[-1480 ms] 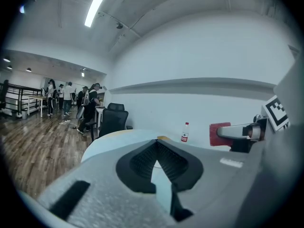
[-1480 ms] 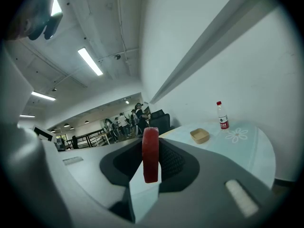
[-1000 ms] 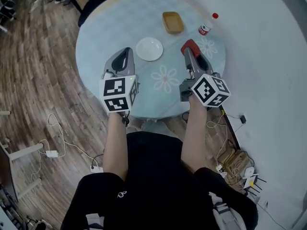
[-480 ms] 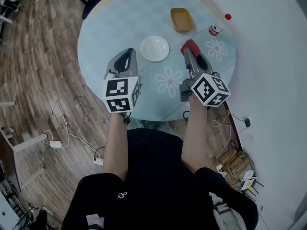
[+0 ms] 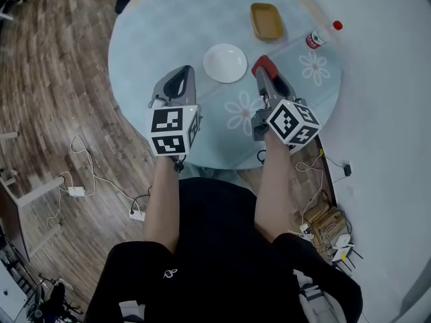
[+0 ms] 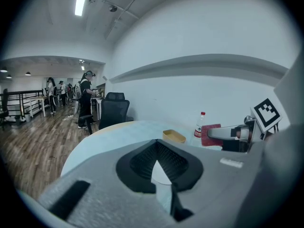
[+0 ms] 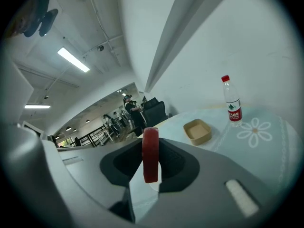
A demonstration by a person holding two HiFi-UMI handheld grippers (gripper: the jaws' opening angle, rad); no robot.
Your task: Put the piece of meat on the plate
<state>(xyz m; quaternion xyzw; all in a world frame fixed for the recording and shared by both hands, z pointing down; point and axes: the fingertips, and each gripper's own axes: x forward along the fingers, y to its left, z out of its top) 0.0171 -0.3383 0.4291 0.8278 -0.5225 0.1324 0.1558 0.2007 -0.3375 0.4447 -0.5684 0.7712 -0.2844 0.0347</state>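
1. Piece of meat (image 7: 150,153): flat red slab with a rounded top, seen edge-on. It is clamped between the jaws of the right hand-held gripper (image 7: 150,163), just beside the plate (image 5: 225,62) and not on it.
2. Plate: round, white, smooth, on the round pale-blue, flower-printed tabletop (image 5: 168,32).
3. Left hand-held gripper (image 5: 176,85): grey, jaw tips closed together on nothing, near the plate's other side.
4. Tan rectangular tray (image 5: 267,20) and red-capped clear bottle (image 5: 322,36): beyond the plate. Label print too small to read.
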